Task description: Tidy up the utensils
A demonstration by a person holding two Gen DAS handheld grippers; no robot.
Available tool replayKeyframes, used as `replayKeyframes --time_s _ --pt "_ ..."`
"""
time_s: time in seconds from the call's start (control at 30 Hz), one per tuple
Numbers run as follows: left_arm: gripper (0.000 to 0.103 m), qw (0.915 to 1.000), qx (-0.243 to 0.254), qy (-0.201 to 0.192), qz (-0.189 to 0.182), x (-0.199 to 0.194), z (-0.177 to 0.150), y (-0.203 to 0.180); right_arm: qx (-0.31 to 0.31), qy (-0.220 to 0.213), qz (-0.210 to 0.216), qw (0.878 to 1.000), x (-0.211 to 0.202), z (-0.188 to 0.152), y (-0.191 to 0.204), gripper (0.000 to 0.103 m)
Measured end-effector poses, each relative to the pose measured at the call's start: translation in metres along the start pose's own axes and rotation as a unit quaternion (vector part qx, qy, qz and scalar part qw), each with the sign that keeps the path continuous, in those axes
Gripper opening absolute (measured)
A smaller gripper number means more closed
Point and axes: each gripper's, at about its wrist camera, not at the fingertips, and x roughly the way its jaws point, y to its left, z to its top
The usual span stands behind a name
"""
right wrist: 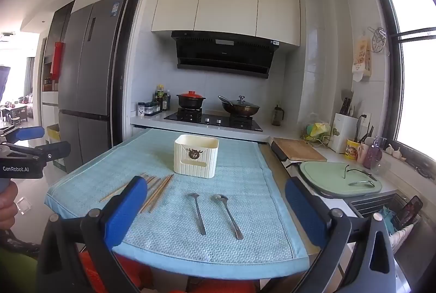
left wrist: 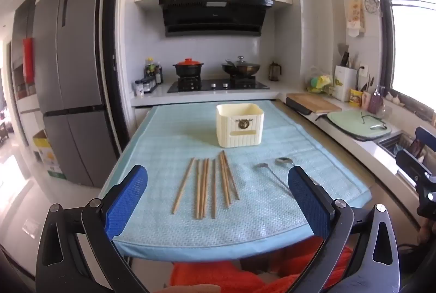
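Several wooden chopsticks [left wrist: 209,184] [right wrist: 155,189] lie side by side on a light-blue mat [left wrist: 163,135] [right wrist: 245,184]. To their right lie two metal spoons [left wrist: 261,166] [left wrist: 283,161], seen closer in the right wrist view as a left spoon [right wrist: 197,214] and a right spoon [right wrist: 229,214]. Behind them stands a cream ribbed holder box [left wrist: 239,125] [right wrist: 196,155], its top open. My left gripper [left wrist: 218,171] hovers open over the mat's near edge, facing the chopsticks. Facing the spoons, my right gripper [right wrist: 215,182] is open too. Neither touches anything.
A counter runs along the right with a wooden cutting board [right wrist: 298,150], a green board [right wrist: 338,178] and a sink rack [right wrist: 381,205]. Behind the table are a stove [left wrist: 218,85] with two pots and a fridge [left wrist: 68,75]. Something orange [left wrist: 218,276] sits below the table's front edge.
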Motion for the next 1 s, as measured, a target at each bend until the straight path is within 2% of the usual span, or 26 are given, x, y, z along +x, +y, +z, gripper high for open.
replayKeyframes --time_s 0.03,0.47,1.0 --pt "0.103 1.0 0.0 0.0 -0.001 0.0002 0.0 -0.0001 0.0 -0.001 0.0 1.0 0.0004 -0.0001 0.0 0.103" --pt "0.103 0.9998 -0.01 -0.018 0.001 -0.0056 0.0047 0.0068 0.002 -0.01 0.001 1.0 -0.0038 0.0023 -0.0037 0.103" --pt "0.103 0.9998 -0.011 -0.019 0.0 -0.006 0.0071 0.0078 0.001 -0.011 0.002 1.0 -0.0024 0.0003 0.0006 0.103"
